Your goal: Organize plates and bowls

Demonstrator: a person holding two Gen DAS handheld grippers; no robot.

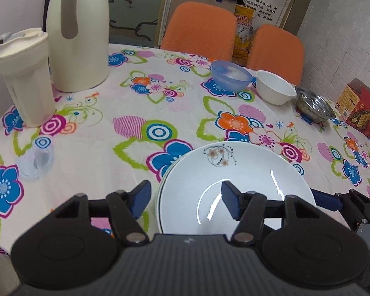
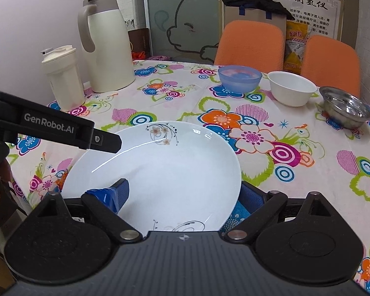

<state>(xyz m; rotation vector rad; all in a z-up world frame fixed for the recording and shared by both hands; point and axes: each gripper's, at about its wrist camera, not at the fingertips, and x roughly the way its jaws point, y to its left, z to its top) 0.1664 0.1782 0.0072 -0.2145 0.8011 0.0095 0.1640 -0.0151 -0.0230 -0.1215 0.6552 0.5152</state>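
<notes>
A white plate (image 1: 234,172) (image 2: 160,167) with a small flower motif tops a stack near the table's front; lower rims show at its left in the left wrist view. My left gripper (image 1: 186,202) (image 2: 111,145) is open, its fingers straddling the stack's left rim. My right gripper (image 2: 183,197) (image 1: 333,202) is open wide, with one finger over the plate and the other hidden under its right rim. A blue plastic bowl (image 1: 230,79) (image 2: 239,79), a white bowl (image 1: 275,87) (image 2: 292,88) and a steel bowl (image 1: 314,107) (image 2: 346,107) stand in a row at the far right.
A cream thermos jug (image 1: 79,37) and a cream tumbler (image 1: 24,74) stand at the back left. A small clear cup (image 1: 37,160) lies on the flowered tablecloth at the left. A red box (image 1: 360,108) sits by the right wall. Two orange chairs (image 1: 199,29) stand behind the table.
</notes>
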